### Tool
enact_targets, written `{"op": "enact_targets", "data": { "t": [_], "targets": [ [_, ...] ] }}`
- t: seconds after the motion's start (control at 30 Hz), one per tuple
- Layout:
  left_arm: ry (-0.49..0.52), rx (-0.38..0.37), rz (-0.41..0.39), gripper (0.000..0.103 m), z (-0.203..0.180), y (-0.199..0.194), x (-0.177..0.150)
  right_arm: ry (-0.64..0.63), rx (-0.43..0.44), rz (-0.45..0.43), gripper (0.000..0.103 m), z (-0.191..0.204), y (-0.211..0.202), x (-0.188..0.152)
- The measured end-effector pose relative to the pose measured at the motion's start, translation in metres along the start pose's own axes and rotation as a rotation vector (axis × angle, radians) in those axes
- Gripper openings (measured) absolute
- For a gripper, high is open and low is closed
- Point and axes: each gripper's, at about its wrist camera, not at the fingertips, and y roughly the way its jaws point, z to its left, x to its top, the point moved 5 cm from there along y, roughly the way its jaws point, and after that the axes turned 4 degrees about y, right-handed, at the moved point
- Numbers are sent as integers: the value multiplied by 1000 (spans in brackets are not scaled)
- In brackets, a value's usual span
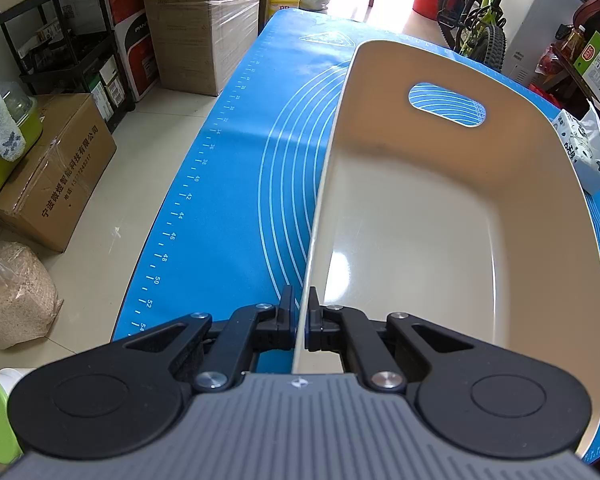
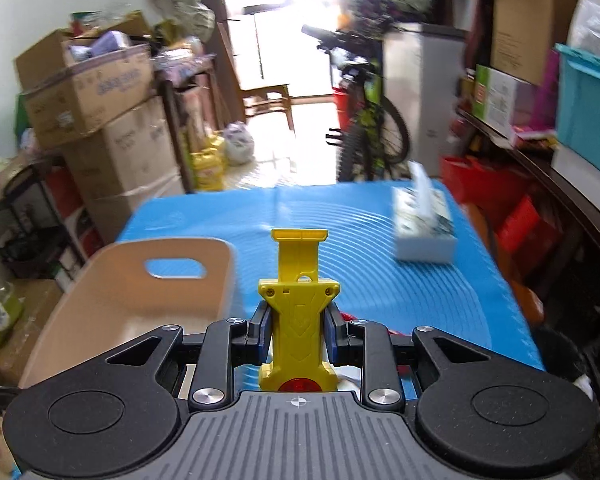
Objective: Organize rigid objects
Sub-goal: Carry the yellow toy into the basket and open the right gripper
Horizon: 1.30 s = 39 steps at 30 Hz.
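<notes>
A beige plastic basket [image 1: 440,208] with a handle slot stands on the blue mat [image 1: 236,184]; nothing lies inside it. My left gripper [image 1: 303,312] is shut on the basket's near left rim, one finger inside and one outside. In the right wrist view the same basket [image 2: 140,292] sits at lower left. My right gripper [image 2: 296,328] is shut on a yellow plastic toy [image 2: 298,308] with a red disc at its base, held upright above the mat, to the right of the basket. That view is blurred by motion.
A tissue box [image 2: 424,224] stands on the mat's far right part, also visible beside the basket [image 1: 580,148]. Cardboard boxes [image 1: 56,176], a black shelf rack [image 1: 72,40] and a sack line the floor on the left. A bicycle [image 1: 476,12] stands beyond the table; a cluttered shelf [image 2: 540,128] runs along the right.
</notes>
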Motion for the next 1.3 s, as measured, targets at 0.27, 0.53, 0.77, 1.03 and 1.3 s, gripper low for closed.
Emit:
{"op": "enact_targets", "data": {
  "t": [0.27,0.53,0.77,1.03,1.3],
  "targets": [
    [1,1,4,6,1,0,0,-62,78,16,36,59,15,7],
    [5,6,3,5,-1,0,-1,-66,111,94,36,90,42,-18],
    [6,9,3,5,-1,0,0,-124,119,162,35,109,59,-40],
    [6,7,1,5,-1,0,0,-165,106,291,35,117,80,-73],
    [8,9,3,5,-3,1,0,-194,115,338,42,122,82,-85]
  ]
}}
